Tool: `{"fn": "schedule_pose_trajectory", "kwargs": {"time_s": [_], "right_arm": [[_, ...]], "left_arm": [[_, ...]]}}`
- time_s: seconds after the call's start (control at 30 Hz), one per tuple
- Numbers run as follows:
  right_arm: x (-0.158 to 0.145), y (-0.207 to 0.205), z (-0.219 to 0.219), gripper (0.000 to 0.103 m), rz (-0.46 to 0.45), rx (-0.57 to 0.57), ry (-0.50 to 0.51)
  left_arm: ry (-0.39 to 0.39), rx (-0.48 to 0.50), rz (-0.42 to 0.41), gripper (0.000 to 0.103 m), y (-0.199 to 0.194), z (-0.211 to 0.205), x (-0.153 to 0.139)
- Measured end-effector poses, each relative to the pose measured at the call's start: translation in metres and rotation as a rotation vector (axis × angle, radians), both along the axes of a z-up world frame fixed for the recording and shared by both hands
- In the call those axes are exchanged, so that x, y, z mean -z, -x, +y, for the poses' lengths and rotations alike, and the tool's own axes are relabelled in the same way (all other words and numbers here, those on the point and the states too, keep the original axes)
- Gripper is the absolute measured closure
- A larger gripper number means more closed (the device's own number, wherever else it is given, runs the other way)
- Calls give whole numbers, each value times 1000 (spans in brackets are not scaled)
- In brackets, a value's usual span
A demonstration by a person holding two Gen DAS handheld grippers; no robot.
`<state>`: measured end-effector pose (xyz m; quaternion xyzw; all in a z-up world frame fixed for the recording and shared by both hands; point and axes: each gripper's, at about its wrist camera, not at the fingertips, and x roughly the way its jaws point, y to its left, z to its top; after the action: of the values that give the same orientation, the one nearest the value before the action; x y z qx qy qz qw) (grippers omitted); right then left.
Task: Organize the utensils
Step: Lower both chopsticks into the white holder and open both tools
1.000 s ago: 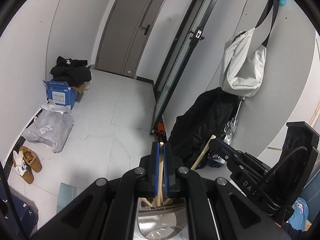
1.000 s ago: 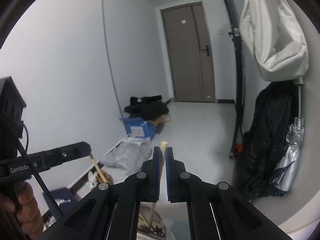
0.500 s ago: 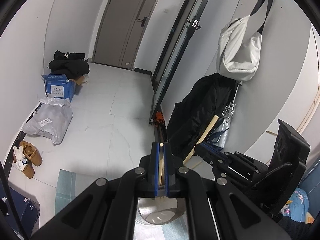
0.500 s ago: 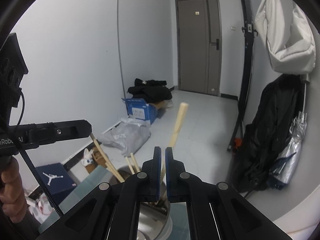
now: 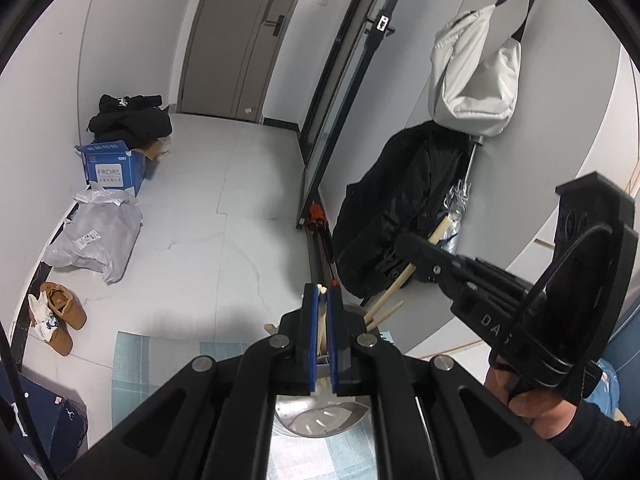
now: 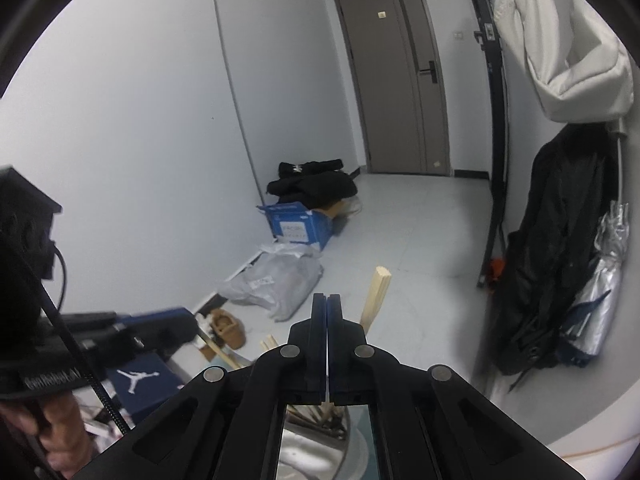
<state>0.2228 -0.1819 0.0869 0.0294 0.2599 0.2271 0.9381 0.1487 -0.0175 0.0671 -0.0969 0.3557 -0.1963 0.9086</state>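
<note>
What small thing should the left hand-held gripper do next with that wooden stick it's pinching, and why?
Probably ease the left hand-held gripper open. Its pads are shut on a pale chopstick whose lower end already points down into the metal holder, where other wooden sticks stand. Let go, it should drop in beside them, though a slight dip first might keep it from bouncing.

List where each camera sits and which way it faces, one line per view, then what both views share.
Left wrist: sits on the left claw, looking down its fingers, shut on a wooden stick, over a metal pot toward the door; the right claw and right hand show at right.
Right wrist: sits on the right claw, shut, facing the same door; the left claw and left hand show at lower left.
Shared: door, blue box, black coat, pot.
</note>
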Motion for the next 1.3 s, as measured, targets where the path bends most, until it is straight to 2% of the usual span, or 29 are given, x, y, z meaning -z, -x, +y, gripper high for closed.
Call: {"fn": "schedule_pose_trajectory", "kwargs": {"time_s": [0.17,0.33,0.47,0.53,0.6,0.63,0.67,0.73,0.9,0.93,0.97,1.0,1.1,1.3], "right_arm": [[0,7,4,103,-14,-40,39],[-7,17,-7,103,-34,-64,-27],[-13,17,-15,103,-19,-47,-61],[-20,22,-24,102,-44,-39,-104],[-26,27,-36,96,-71,-27,-160],[-28,29,-42,88,-85,-12,-183],[-30,30,-47,73,-94,7,-196],[-31,28,-54,61,-106,35,-208],[-19,1,-44,64,-16,29,-192],[-16,-5,-41,75,3,27,-191],[-14,-10,-39,95,18,17,-202],[-12,-11,-38,97,28,15,-205],[-11,-15,-32,97,29,-4,-217],[-11,-2,-1,98,-37,-41,-55]], "left_arm": [[-9,16,1,102,3,1,2],[-3,16,27,102,-1,0,8],[2,12,47,102,-3,1,12],[11,11,48,102,-2,2,12],[15,14,43,102,-2,3,10],[13,15,40,102,-2,3,9],[11,16,38,102,-2,3,8],[6,17,40,102,-3,1,9],[10,11,51,102,-5,4,11],[10,10,53,102,-5,4,11],[9,10,55,102,-5,4,12],[9,12,59,102,-6,4,12],[3,15,64,102,-7,5,14],[20,18,76,102,-7,9,15]]}}
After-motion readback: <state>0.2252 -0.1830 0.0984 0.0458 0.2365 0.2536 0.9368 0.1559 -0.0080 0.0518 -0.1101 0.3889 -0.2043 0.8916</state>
